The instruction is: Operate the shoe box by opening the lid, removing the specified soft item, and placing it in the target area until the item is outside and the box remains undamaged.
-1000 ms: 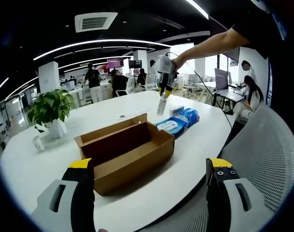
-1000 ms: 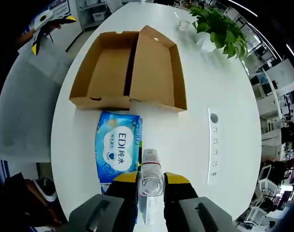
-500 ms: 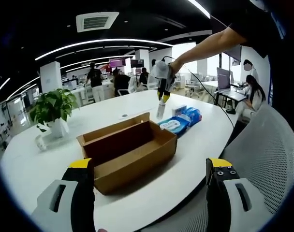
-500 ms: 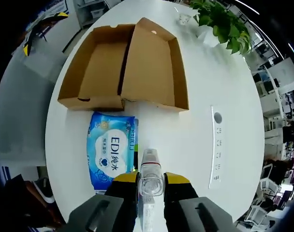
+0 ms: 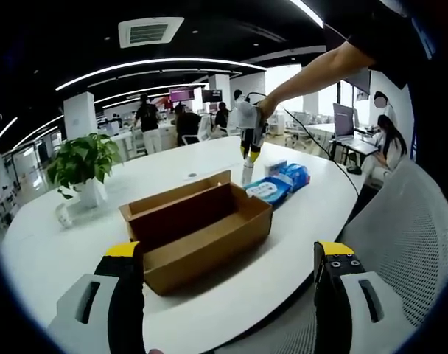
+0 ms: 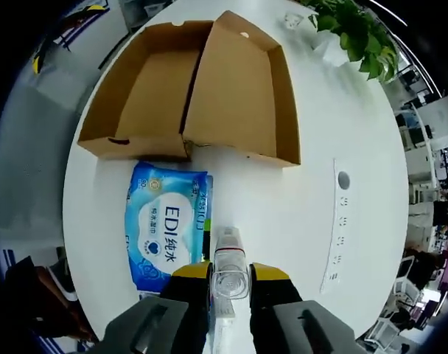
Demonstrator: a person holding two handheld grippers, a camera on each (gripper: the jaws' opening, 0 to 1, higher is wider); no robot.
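The brown cardboard shoe box (image 5: 198, 232) lies open on the white table, its lid (image 6: 147, 88) folded flat beside the tray (image 6: 242, 92); both look empty. A blue wet-wipes pack (image 6: 165, 225) rests on the table next to the box, also visible as the blue pack (image 5: 274, 186). My right gripper (image 6: 230, 271) is shut on a small clear bottle (image 6: 228, 249) and hovers over the table beside the pack. It appears as the right gripper (image 5: 247, 139) held from above by a person's arm. My left gripper (image 5: 229, 252) stands open before the box, holding nothing.
A potted plant (image 5: 80, 164) stands at the far end of the table. A socket strip (image 6: 336, 228) is set into the tabletop (image 6: 283, 199). A grey mesh chair (image 5: 404, 243) sits close at the right. Several people work at desks behind.
The right gripper has come down a little with the bottle, closer to the table by the wipes pack. The left gripper has stayed open and nearly still.
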